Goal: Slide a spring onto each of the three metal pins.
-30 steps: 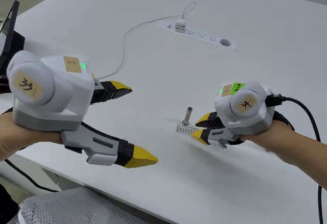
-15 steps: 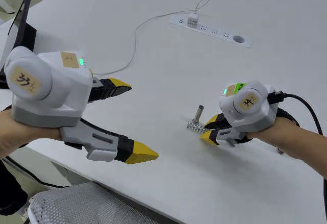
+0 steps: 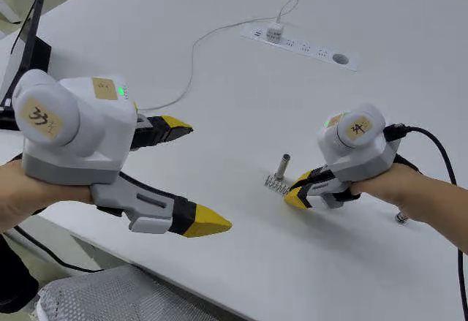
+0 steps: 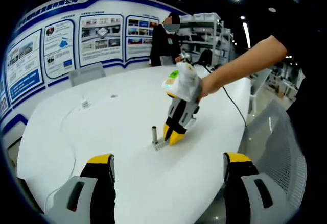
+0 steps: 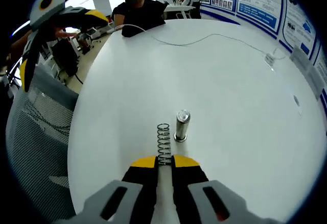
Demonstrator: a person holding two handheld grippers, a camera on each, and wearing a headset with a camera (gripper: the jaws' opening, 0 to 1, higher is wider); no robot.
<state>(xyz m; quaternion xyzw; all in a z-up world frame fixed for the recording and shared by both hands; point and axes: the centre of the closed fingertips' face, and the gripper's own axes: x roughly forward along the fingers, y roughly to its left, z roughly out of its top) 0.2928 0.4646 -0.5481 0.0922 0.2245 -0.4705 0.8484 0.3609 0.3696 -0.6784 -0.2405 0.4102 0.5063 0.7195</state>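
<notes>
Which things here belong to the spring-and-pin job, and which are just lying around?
For the job: spring, gripped in the right tongs; upright metal pin; left tongs, open.
Lying about: power strip; white plug; mesh chair.

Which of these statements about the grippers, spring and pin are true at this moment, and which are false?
1. The right gripper is shut on a spring. True.
2. The spring sits over the pin. False: it sticks out beside the pin.
3. The left gripper is open and holds nothing. True.
4. The pin lies flat on the table. False: it stands upright.
5. Nothing is plugged into the power strip. False: a white plug sits in it.
</notes>
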